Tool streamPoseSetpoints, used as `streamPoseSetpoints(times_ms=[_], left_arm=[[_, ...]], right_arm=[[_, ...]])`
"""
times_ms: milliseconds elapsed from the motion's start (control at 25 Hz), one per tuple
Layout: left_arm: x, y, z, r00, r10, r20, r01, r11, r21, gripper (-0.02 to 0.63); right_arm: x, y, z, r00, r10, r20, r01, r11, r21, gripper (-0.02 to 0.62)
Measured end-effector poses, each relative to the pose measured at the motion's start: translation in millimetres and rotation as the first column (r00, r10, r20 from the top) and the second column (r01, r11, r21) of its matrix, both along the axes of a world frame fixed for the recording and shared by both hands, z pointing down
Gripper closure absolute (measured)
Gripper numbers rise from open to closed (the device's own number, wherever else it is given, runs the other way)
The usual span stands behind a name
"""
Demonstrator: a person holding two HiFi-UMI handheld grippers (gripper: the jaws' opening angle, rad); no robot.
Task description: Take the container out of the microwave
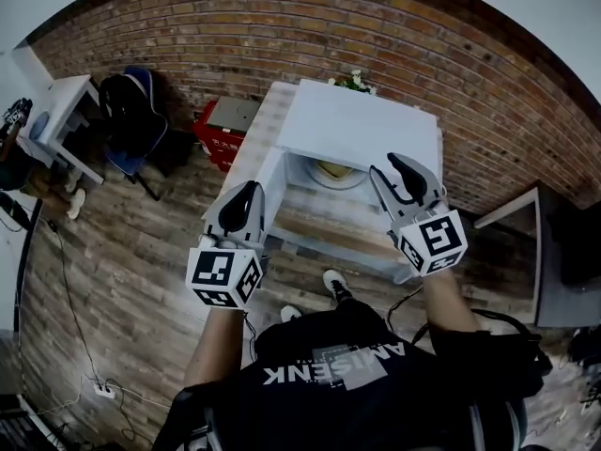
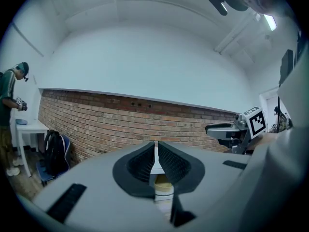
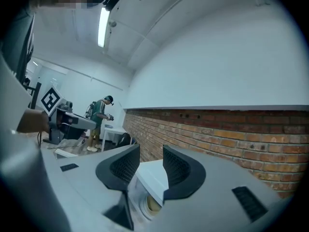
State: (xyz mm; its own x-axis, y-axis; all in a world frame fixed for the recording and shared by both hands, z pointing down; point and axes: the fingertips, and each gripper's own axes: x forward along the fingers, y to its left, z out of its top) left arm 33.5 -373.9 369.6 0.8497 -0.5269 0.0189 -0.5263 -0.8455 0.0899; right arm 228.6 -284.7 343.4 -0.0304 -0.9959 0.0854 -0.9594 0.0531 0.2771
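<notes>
White microwave point(image 1: 362, 125) open, container point(image 1: 333, 169) inside — right gripper point(image 1: 387, 167) parted, empty; left gripper point(image 1: 252, 191) closed on nothing. Risk: a shallow rim pinch tips the container, spilling it.

A red brick wall point(image 1: 282, 26) is running beneath a white upper wall point(image 2: 145, 66), a wood-plank floor point(image 1: 122, 252) is spreading below, a white desk point(image 1: 66, 101) is standing at the left beside a blue chair point(image 1: 125, 163) bearing a black backpack point(image 1: 127, 111), a red crate point(image 1: 214, 144) is sitting near the bricks, and a ceiling tube light point(image 3: 103, 25) is glowing.
</notes>
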Motion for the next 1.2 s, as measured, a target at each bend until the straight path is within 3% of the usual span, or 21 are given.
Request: streamPoseSetpoints(times_ms=[120, 320, 600, 880, 1200], left_arm=[[-4, 1, 8, 0.999, -0.032, 0.013, 0.032, 0.999, 0.002, 0.591], [-1, 2, 18, 0.997, -0.068, 0.031, 0.069, 0.998, -0.014, 0.591], [7, 3, 32, 0.993, -0.108, 0.042, 0.110, 0.993, -0.045, 0.576], [6, 10, 51, 0.989, -0.122, 0.089, 0.128, 0.990, -0.064, 0.543], [-5, 14, 55, 0.980, -0.167, 0.111, 0.175, 0.982, -0.074, 0.543]], right_arm=[[-8, -7, 26, 0.999, -0.040, -0.023, 0.040, 0.999, -0.030, 0.410], [-20, -22, 61, 0.994, -0.101, 0.029, 0.103, 0.992, -0.076, 0.397], [-41, -48, 128, 0.979, -0.201, -0.030, 0.191, 0.962, -0.194, 0.376], [-46, -68, 195, 0.967, -0.246, -0.059, 0.220, 0.935, -0.279, 0.376], [-40, -92, 261, 0.959, -0.251, -0.130, 0.184, 0.902, -0.390, 0.357]])
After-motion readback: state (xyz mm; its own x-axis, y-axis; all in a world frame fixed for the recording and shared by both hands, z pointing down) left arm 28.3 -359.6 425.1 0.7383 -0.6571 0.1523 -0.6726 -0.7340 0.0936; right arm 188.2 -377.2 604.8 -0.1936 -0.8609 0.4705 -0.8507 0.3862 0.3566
